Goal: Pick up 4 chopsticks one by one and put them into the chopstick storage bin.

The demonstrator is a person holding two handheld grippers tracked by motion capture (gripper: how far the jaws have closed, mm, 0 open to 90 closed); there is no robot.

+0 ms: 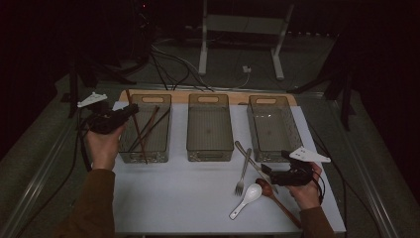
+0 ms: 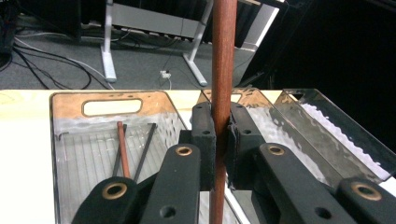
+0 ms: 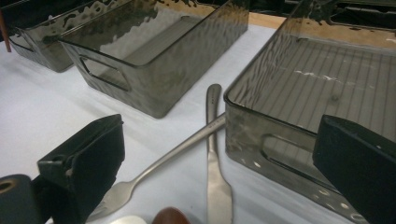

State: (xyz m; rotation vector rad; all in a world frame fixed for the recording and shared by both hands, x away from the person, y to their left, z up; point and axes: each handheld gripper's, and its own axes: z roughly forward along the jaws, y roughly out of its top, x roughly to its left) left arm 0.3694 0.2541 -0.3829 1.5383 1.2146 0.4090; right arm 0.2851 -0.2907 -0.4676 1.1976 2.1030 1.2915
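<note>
Chopstick (image 2: 222,60) of reddish wood stands upright between the left gripper (image 1: 130,112)'s fingers (image 2: 204,140), pinched tight near mid-length above the left bin (image 1: 146,130); it looks light, stiff and smooth, likely to pivot or slip, so a grip near its middle suits it; the right gripper (image 1: 266,171) hangs wide open, holding nothing, over the fork (image 3: 164,157) and knife (image 3: 215,154) on the desk (image 1: 173,198).

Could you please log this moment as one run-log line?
left gripper: shut on brown chopstick, above left bin | right gripper: open, near fork and knife | middle bin: empty
</note>
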